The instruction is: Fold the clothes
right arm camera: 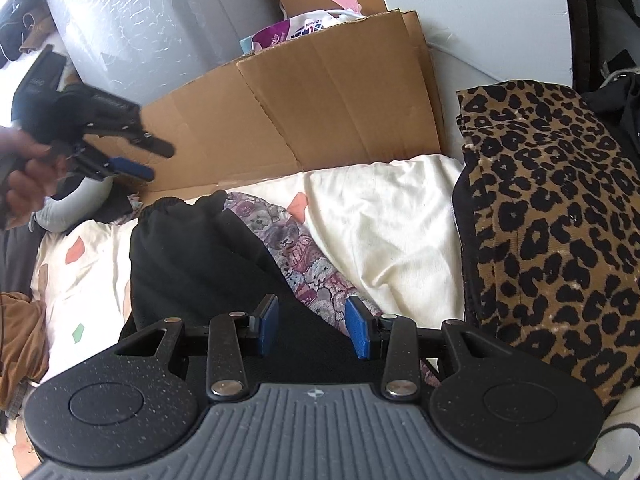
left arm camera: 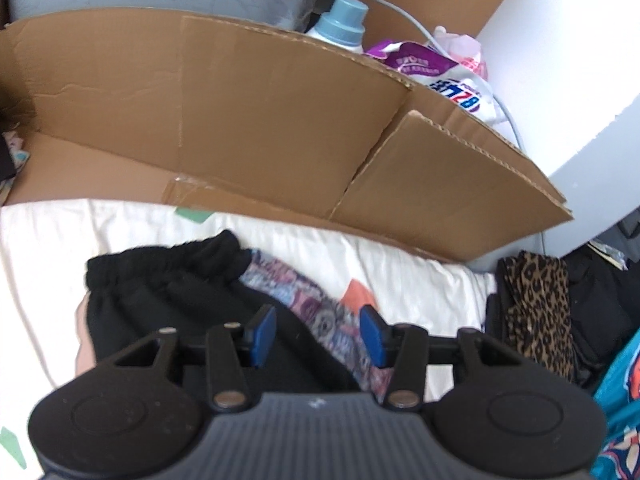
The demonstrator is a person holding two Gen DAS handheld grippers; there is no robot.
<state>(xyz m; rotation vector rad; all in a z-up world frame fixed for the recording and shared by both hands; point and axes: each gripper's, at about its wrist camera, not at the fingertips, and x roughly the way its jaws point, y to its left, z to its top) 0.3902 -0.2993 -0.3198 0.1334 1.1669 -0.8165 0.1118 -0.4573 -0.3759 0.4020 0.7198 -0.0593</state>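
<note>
Closest to my right lens is the right gripper [right arm camera: 312, 326], its blue pads [right arm camera: 358, 332] spread apart with nothing between them, hanging just above the black garment [right arm camera: 192, 256]. That garment lies on the cream bedsheet [right arm camera: 380, 216], filling the lower centre of the frame. Its gathered elastic waistband [right arm camera: 168, 204] sits at the far end, toward the upper left, so I judge its long axis runs from the claw away up the frame. A patterned purple cloth [right arm camera: 296, 256] runs in a strip along its right edge, apparently partly under it, though I cannot tell for sure.

In the left wrist view the left gripper [left arm camera: 318, 334] also shows its blue pads [left arm camera: 264, 330] parted and empty, over the same black garment [left arm camera: 168, 304], with the waistband [left arm camera: 160, 264] ahead in the middle of the frame. From the right camera this left gripper [right arm camera: 120, 156] appears at the left edge, raised well clear of the fabric, held in a hand [right arm camera: 28, 176]. So I judge the right claw nearer to the near hem, and the left better placed for the waistband end.

A leopard-print garment [right arm camera: 552, 216] lies at the right side, apart from the black one. Behind the bed stands a flattened cardboard box [left arm camera: 248, 112]. Beyond its edge, at the upper centre of the left view, sit a blue-capped bottle [left arm camera: 340, 20] and a purple-and-white bag [left arm camera: 436, 68]. I cannot see what either holds.
</note>
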